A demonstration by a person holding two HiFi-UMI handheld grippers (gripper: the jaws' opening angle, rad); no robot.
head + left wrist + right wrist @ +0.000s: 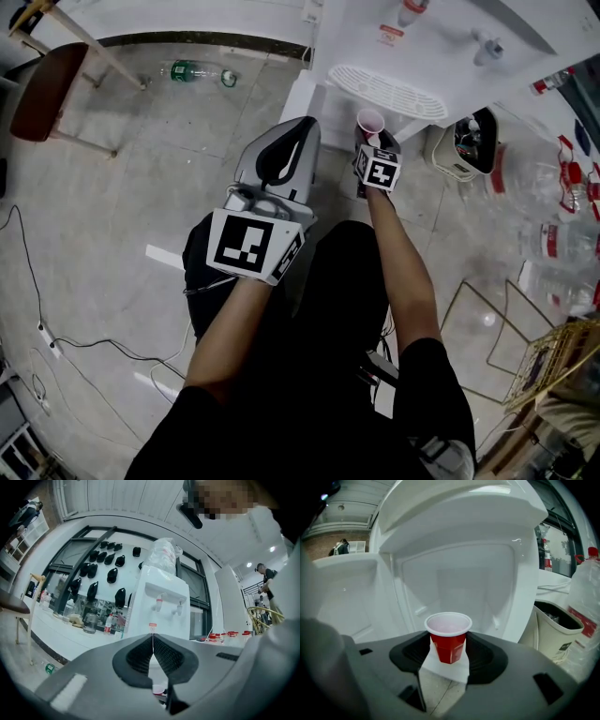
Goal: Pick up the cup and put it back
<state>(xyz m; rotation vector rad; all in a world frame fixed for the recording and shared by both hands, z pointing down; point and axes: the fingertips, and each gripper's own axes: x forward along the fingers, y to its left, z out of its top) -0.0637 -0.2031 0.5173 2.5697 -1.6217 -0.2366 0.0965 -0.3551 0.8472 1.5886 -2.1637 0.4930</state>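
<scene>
My left tongs (152, 637), nearest the lens, sit clenched on nothing; my right tongs (449, 660) grasp the red cup (448, 641), upright and aloft before the white dispenser's (464, 536) recess.

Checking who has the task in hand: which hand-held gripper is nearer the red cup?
Right. The right hand-held gripper is clamped on the red cup; the left hand-held gripper sits shut to the cup's left, apart from it.

Bright, even indoor light; both gripper views bow fisheye-style, with dark vignetted edges.
</scene>
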